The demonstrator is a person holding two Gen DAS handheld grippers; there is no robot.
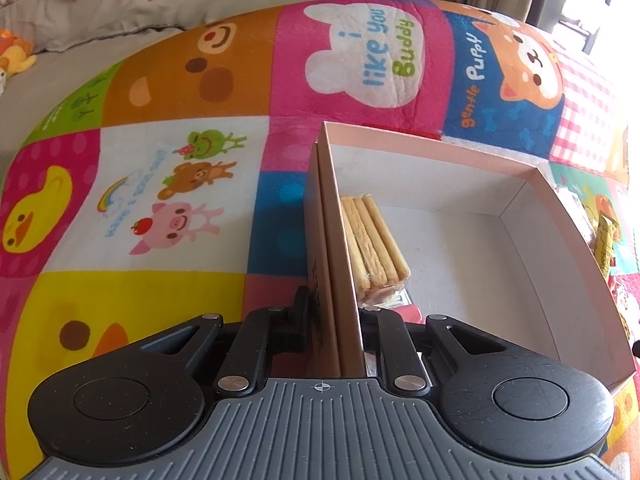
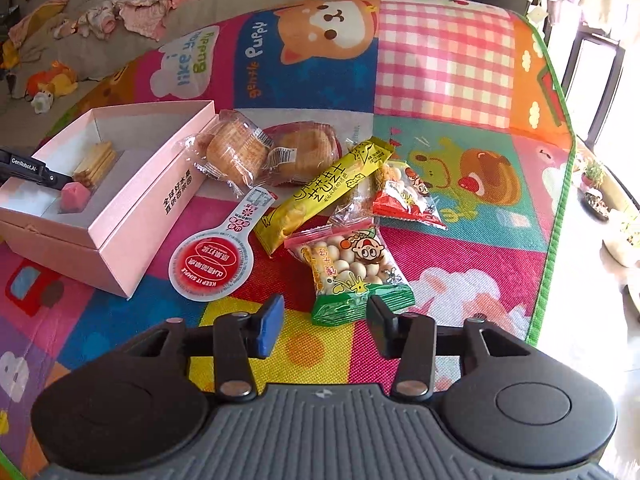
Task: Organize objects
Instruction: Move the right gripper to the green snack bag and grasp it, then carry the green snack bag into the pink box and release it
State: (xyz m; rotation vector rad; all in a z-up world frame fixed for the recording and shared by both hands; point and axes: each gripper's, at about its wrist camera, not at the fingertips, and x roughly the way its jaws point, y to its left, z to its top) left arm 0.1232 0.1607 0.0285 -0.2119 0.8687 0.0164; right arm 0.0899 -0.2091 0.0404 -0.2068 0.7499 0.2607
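- Right gripper (image 2: 326, 326) is hovering wide open just short of the green ball-snack packet (image 2: 352, 268), probably next to pick
- Left gripper (image 1: 334, 320) is pinching the pink box (image 2: 132, 208) wall, steadying it
- Biscuit pack (image 1: 374, 240) is already lying inside; remaining snacks are waiting beside it

The open pink box (image 2: 132, 208) is sitting on the mat with a pack of biscuit sticks (image 2: 95, 164) lying inside. Beside it, two wrapped cakes (image 2: 236, 152), a yellow bar (image 2: 324, 188), a round-headed red packet (image 2: 212, 266) and two ball-snack bags (image 2: 352, 268) are lying clustered together.
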